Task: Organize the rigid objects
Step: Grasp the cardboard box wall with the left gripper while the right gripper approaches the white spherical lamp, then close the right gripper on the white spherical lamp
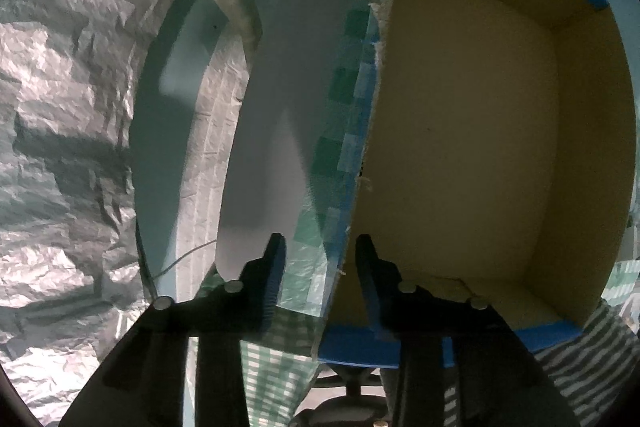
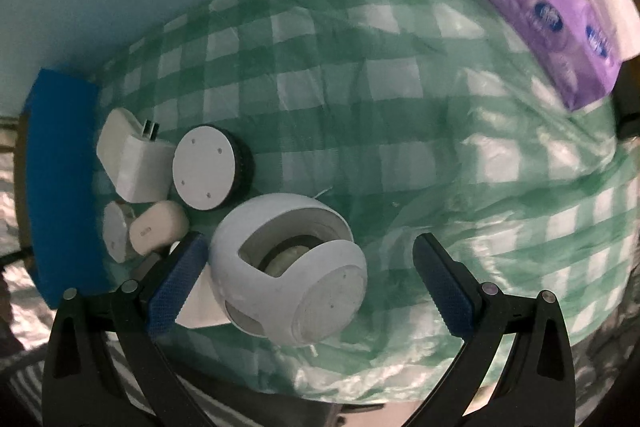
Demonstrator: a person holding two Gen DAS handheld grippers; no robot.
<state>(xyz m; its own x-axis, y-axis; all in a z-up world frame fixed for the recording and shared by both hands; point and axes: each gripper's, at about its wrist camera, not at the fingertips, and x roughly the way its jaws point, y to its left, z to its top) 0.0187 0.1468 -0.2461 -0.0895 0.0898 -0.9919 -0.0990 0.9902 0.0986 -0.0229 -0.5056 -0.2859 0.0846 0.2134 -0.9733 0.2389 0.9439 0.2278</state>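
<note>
In the left wrist view my left gripper [image 1: 320,247] straddles the torn side wall [image 1: 368,147] of an open cardboard box [image 1: 460,127]; its fingers stand slightly apart, one either side of the wall. The box inside looks bare. In the right wrist view my right gripper [image 2: 308,263] is open around a white ball-shaped device [image 2: 292,275] lying on the green checked cloth [image 2: 360,87]. Left of it lie a white round disc with a black rim [image 2: 208,167], a white charger block [image 2: 132,163] and a small white rounded case [image 2: 158,227].
A purple tissue pack [image 2: 552,27] lies at the cloth's far right. A blue box edge [image 2: 60,179] borders the white objects on the left. Crinkled silver foil [image 1: 68,107] and a white panel [image 1: 272,127] lie left of the box.
</note>
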